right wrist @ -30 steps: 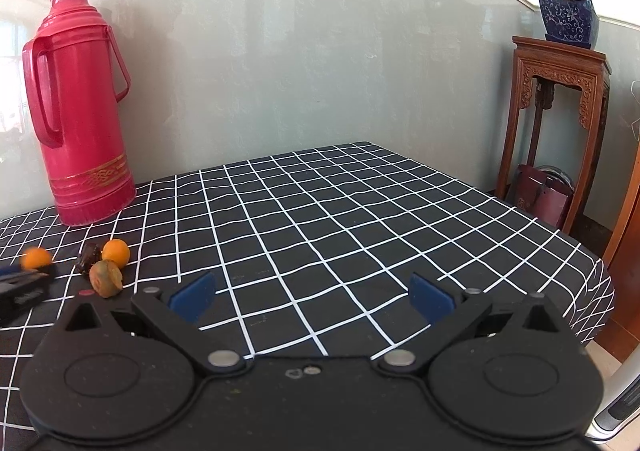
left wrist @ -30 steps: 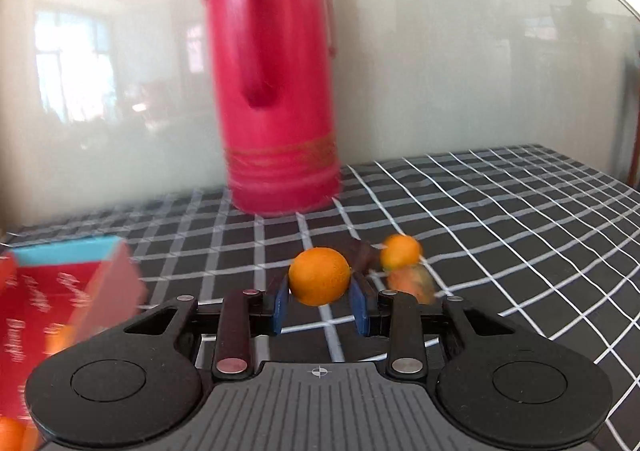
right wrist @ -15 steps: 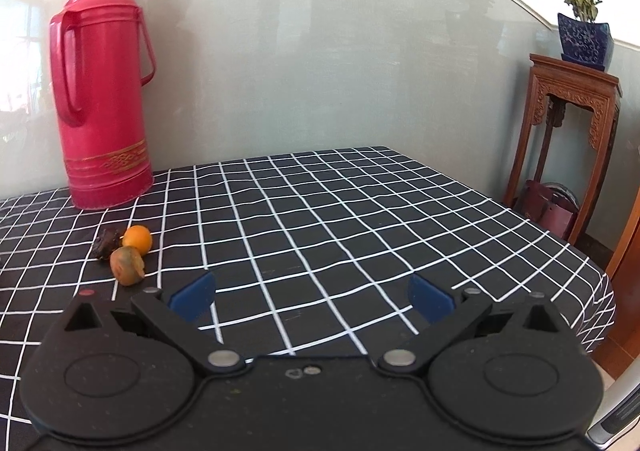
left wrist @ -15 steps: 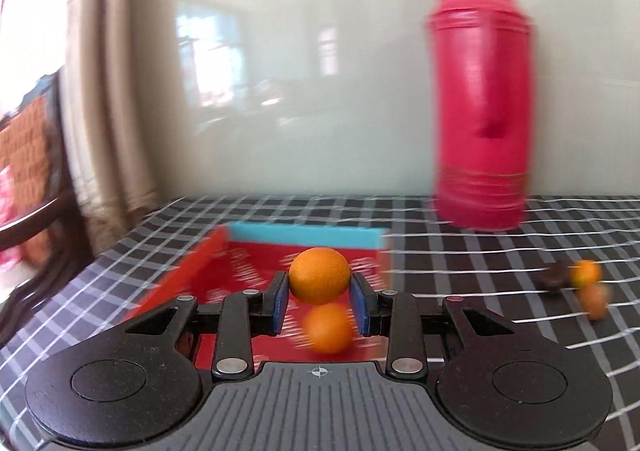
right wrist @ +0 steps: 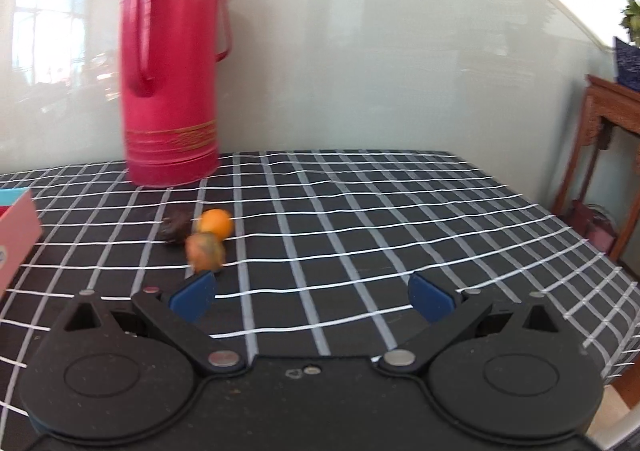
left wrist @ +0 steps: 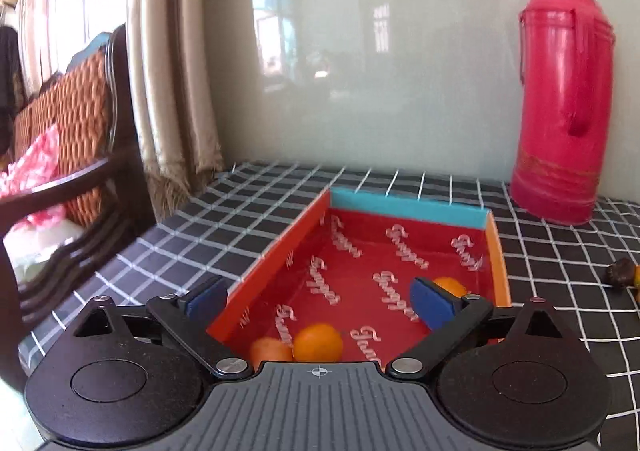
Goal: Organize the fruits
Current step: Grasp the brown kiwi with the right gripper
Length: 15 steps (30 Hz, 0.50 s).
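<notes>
The left gripper (left wrist: 320, 301) is hanging over the near end of the red tray (left wrist: 276, 255), its jaws having just been opening and now standing released with nothing between them, which reads as a drop into the tray. At six o'clock in the left wrist view, two oranges are lying together on the tray floor: a paler one (left wrist: 271, 349) touching a brighter one (left wrist: 319, 343). A third orange (left wrist: 451, 286) is peeking out behind the right blue pad at about four o'clock. The tray walls are keeping the round fruit from rolling off. A chair (left wrist: 72, 171) and a curtain (left wrist: 172, 63) are filling nine to eleven o'clock; the red thermos (left wrist: 564, 99) is standing at two o'clock, clear of the tray.

The right gripper (right wrist: 312, 297) is hovering released and empty over the checked tablecloth (right wrist: 380, 219). Just beyond its left pad, at eleven o'clock, three loose fruits are clustering: a dark fruit (right wrist: 176, 227), a small orange (right wrist: 216, 223) and a mottled fruit (right wrist: 205, 250), the last nearest. They are sitting close together, so grasping one is likely to nudge its neighbours. The thermos is standing behind them, well apart.
</notes>
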Available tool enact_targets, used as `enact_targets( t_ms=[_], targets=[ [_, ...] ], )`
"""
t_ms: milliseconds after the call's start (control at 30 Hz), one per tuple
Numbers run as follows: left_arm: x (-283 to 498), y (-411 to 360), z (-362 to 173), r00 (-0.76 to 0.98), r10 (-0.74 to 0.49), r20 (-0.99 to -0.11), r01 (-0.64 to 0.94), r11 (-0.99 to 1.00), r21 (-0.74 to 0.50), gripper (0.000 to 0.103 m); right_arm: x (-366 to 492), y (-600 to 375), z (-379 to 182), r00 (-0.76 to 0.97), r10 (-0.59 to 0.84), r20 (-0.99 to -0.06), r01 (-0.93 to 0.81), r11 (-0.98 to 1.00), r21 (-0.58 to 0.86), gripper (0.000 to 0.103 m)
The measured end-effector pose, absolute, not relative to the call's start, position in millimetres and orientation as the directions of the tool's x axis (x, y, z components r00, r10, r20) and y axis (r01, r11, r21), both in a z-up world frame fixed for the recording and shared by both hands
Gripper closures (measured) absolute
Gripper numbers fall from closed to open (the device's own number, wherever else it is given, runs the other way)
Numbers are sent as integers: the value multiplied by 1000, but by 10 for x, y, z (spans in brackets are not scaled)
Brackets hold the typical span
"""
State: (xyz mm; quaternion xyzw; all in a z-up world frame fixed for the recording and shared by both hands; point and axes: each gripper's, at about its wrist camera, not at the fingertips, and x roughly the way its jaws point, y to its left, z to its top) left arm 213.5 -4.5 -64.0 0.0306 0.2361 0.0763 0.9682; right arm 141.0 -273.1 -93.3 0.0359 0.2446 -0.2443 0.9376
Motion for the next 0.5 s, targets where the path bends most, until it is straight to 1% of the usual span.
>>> enact_targets(
  t_ms=[267,333,367,433,500],
  targets=[
    [1802,210,-580,891,143,-432,-121,990,78,5,1723,-2713,-948,798,-312,-515,373,928,15,7],
    [1717,274,-562,899,156,-409,-134,988,82,4,1824,-2724,-966,795,-280,-538,347,937,25,14],
    [1683,305,-557,902,169,-396,-148,985,84,1,1876,-2725,-985,793,-264,-549,337,941,35,16],
    [1633,364,-548,907,193,-374,-173,981,85,0,1976,-2716,-1017,788,-243,-565,320,947,38,27],
    [1618,405,-539,909,211,-360,-191,978,88,0,2071,-2692,-1034,786,-242,-570,310,950,24,31]
  ],
)
